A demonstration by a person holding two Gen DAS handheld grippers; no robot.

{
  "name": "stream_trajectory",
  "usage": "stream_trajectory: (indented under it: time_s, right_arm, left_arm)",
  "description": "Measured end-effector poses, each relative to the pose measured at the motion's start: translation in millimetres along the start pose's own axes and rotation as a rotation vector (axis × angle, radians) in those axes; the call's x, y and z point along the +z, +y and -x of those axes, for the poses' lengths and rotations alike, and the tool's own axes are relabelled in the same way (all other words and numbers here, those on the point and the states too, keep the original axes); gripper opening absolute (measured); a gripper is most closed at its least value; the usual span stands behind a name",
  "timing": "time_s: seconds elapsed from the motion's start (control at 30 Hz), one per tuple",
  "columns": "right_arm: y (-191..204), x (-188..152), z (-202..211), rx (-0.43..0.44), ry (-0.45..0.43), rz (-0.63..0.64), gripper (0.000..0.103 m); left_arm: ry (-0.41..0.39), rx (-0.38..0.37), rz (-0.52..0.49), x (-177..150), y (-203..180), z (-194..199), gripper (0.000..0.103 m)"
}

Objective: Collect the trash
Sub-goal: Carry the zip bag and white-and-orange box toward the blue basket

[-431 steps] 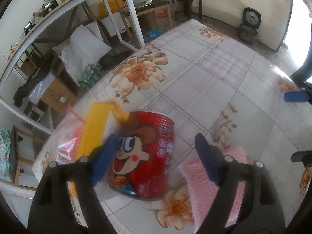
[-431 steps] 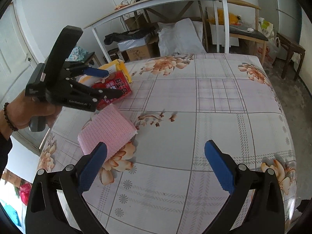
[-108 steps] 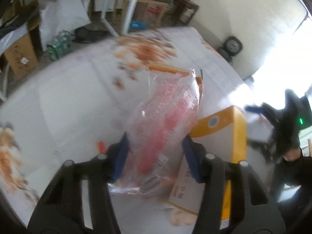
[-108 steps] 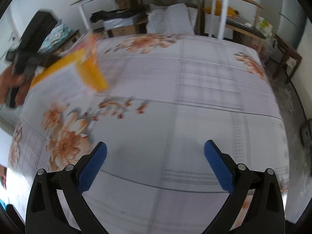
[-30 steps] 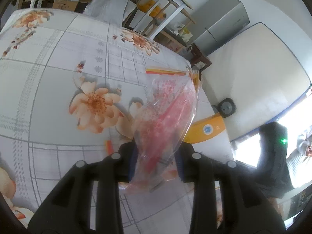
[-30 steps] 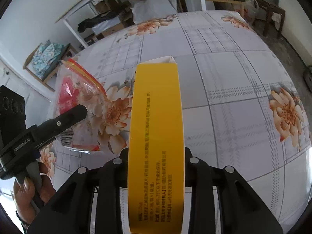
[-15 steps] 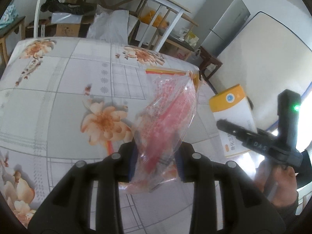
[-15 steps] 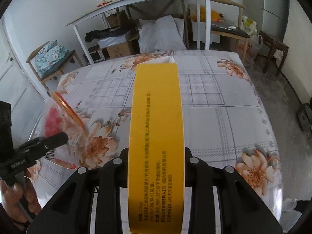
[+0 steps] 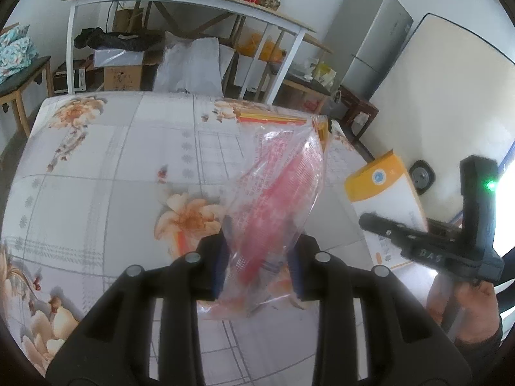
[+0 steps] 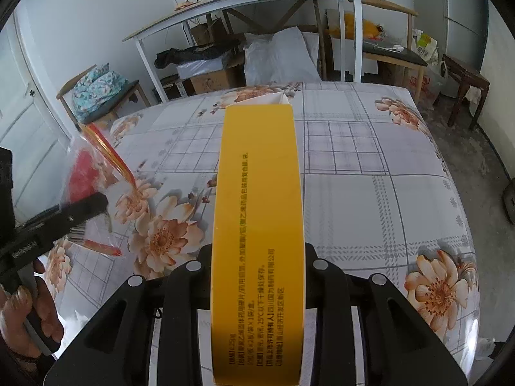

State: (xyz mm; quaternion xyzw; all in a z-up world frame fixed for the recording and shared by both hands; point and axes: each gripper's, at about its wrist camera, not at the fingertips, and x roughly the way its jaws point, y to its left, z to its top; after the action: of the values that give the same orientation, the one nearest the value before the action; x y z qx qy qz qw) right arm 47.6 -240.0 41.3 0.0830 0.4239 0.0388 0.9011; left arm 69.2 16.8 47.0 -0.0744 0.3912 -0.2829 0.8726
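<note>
My left gripper (image 9: 257,267) is shut on a clear plastic bag (image 9: 276,199) with red contents and an orange zip strip, held above the flowered table (image 9: 96,167). The bag also shows in the right wrist view (image 10: 87,173) at the far left. My right gripper (image 10: 257,276) is shut on a tall yellow carton (image 10: 257,225) with printed text, held upright above the table (image 10: 370,167). The carton (image 9: 383,193) and right gripper (image 9: 428,244) show at the right in the left wrist view.
A white high table (image 10: 257,0) with clutter stands behind. Under it are a cardboard box (image 10: 212,80) and a white sack (image 10: 280,54). A chair with patterned cloth (image 10: 96,93) is at left, a grey fridge (image 9: 370,41) and wooden stool (image 10: 463,74) at right.
Both grippers have risen and tilted, so more of the room shows behind the table. The carton and the bag stay gripped. The right gripper has drifted slightly lower in the left view.
</note>
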Motion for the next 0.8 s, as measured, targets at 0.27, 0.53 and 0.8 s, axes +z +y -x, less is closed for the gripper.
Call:
stream_trajectory:
  time_s: [0.27, 0.53, 0.8]
  right_arm:
    - [0, -1, 1, -0.019, -0.007, -0.003, 0.029]
    - [12, -1, 10, -0.028, -0.027, 0.029, 0.029]
    - [56, -5, 45, 0.005, -0.098, 0.129, 0.029]
  left_arm:
    - [0.008, 0.002, -0.014, -1, -1, -2, 0.029]
    - [-0.007, -0.014, -0.025, 3, -9, 10, 0.029]
    - [-0.095, 0.046, -0.008, -5, -5, 98, 0.029]
